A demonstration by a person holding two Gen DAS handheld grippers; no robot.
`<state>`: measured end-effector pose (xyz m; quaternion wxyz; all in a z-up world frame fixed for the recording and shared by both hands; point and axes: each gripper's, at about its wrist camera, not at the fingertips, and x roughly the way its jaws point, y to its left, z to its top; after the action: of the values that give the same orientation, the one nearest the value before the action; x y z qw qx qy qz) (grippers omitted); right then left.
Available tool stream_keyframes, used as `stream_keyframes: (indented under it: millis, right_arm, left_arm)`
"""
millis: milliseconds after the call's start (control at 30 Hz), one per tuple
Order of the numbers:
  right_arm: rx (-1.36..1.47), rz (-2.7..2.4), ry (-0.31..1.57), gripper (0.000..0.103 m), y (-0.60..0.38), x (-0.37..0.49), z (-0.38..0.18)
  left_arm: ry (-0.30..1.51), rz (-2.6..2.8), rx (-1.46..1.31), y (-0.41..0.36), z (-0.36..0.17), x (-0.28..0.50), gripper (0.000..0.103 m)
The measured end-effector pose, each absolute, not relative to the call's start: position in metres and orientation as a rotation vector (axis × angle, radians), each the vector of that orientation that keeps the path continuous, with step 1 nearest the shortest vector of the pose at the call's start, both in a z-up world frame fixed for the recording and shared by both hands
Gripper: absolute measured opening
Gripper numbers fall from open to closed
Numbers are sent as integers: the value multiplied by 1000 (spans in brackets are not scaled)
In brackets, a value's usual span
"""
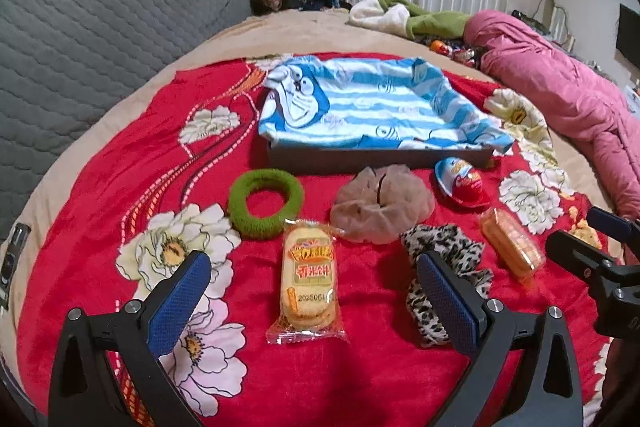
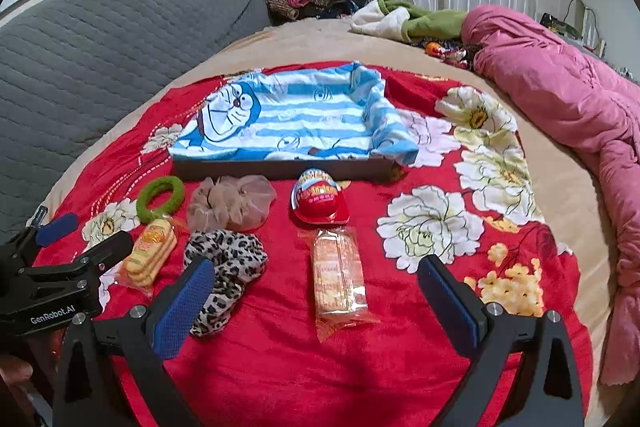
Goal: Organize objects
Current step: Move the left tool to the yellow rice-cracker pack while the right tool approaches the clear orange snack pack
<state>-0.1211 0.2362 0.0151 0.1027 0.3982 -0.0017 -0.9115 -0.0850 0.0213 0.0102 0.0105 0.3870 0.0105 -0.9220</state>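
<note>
**Both grippers open over the red blanket**

L gripper [image 1: 314,301] jaws wide apart, empty, above clear-wrapped yellow rice cracker pack [image 1: 307,281]. R gripper [image 2: 316,301] likewise open, over orange-wrapped biscuit pack [image 2: 339,277]. Green knit hair ring [image 1: 266,203], beige mesh scrunchie [image 1: 382,205], leopard-print scrunchie [image 2: 226,269] & red egg-shaped toy [image 2: 318,199] lie mid red floral blanket [image 1: 360,367]; shallow brown box lined w/ blue striped cartoon cloth [image 2: 304,123] sits toward its far edge

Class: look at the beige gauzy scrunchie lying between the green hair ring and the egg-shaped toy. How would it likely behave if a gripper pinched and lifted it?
The beige scrunchie looks like puffy sheer fabric, so it would probably squash flat between the jaws. It is likely very light and would droop rather than hold shape. Lying flat and crumpled on the red blanket, it seems unlikely to roll.
</note>
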Motion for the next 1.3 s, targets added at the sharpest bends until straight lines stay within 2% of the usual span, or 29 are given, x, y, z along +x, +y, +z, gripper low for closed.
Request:
stream_keyframes:
  millis: [1300]
  right_arm:
    - [1407,-2635,64,101,241,-163,-49]
  left_arm:
    - [49,-2784,1375,21,-49,-125,103]
